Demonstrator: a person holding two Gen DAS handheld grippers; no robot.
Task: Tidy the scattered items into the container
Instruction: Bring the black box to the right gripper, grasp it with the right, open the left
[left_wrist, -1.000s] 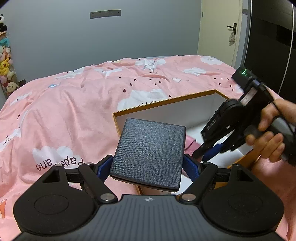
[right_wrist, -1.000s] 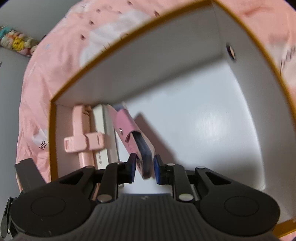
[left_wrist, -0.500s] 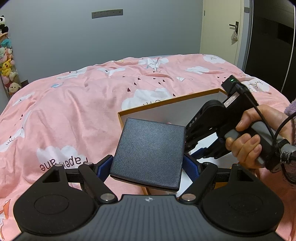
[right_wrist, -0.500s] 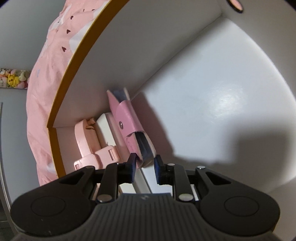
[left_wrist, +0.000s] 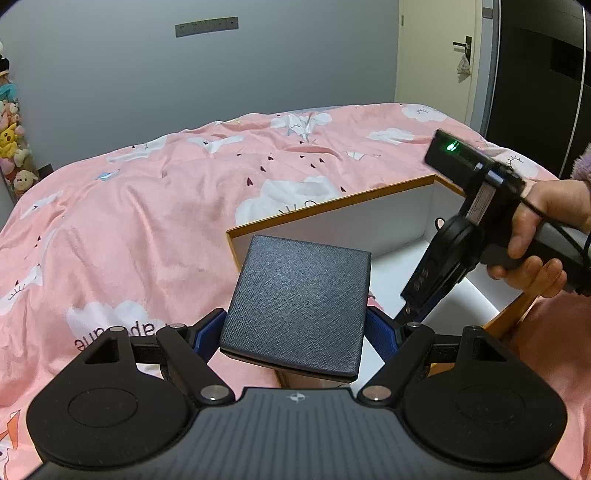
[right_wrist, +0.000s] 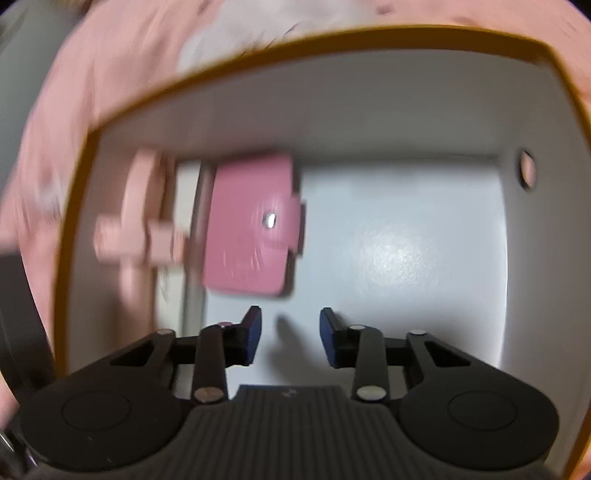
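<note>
My left gripper (left_wrist: 295, 332) is shut on a dark textured square box (left_wrist: 299, 302), held above the near left corner of the orange-rimmed white container (left_wrist: 332, 206). In the right wrist view my right gripper (right_wrist: 290, 338) hangs inside the container (right_wrist: 406, 229), its jaws opening with nothing between them. Just beyond its fingertips a pink snap wallet (right_wrist: 251, 225) lies flat on the container floor, free of the pads. Left of it sit a white box (right_wrist: 188, 221) and a pale pink cross-shaped item (right_wrist: 136, 236). The right gripper (left_wrist: 436, 280) also shows in the left wrist view, held by a hand (left_wrist: 543, 236).
The container rests on a bed with a pink cloud-print duvet (left_wrist: 147, 221). The right half of the container floor (right_wrist: 424, 258) is bare white. A grey wall, plush toys (left_wrist: 11, 140) at far left and a door (left_wrist: 443, 55) stand behind the bed.
The right gripper let go of the pink wallet, which dropped from standing on edge to lying flat; the gripper rolled and its jaws widened. The left gripper kept still with the dark box.
</note>
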